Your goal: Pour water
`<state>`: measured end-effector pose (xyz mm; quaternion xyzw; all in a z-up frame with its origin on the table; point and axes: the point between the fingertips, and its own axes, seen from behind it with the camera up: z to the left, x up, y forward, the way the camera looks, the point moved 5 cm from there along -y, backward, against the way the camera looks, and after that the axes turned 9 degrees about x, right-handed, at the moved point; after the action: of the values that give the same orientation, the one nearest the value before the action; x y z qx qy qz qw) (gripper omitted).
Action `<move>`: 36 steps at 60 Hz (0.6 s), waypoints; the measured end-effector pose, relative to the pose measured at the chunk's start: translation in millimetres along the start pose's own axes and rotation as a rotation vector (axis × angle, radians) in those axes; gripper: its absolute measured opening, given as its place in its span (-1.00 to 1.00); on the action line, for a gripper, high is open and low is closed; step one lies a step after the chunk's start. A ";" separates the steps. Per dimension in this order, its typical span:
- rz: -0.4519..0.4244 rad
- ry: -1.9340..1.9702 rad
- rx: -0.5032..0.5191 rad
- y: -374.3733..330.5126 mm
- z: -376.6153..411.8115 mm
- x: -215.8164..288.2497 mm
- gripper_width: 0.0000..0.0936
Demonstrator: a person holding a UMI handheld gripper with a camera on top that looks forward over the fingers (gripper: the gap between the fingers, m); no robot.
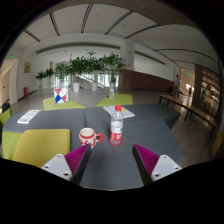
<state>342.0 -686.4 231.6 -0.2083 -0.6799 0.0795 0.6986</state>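
A clear water bottle point(116, 126) with a red cap and red label stands upright on the dark grey table point(150, 125), beyond my fingers. Just left of it sits a red-and-white mug point(89, 136) with its handle to the left. My gripper point(111, 158) hovers over the near part of the table, open, with only bare tabletop between the magenta pads point(76, 157). Both bottle and mug stand a short way ahead of the fingertips, apart from them.
Yellow-green chairs point(38, 146) stand at the table's left side and more at the far end point(114, 100). A colourful box point(60, 96) and papers point(28, 116) lie on the far left. Green plants point(85, 68) line the back; wooden tables point(190, 108) stand right.
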 end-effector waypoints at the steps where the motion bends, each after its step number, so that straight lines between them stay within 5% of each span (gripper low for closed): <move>1: -0.002 0.000 0.000 -7.5 1.5 0.0 0.84; 36: -0.016 -0.025 0.004 -85.0 23.8 -11.0 0.83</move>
<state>303.3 -762.8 255.2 -0.2005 -0.6901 0.0781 0.6910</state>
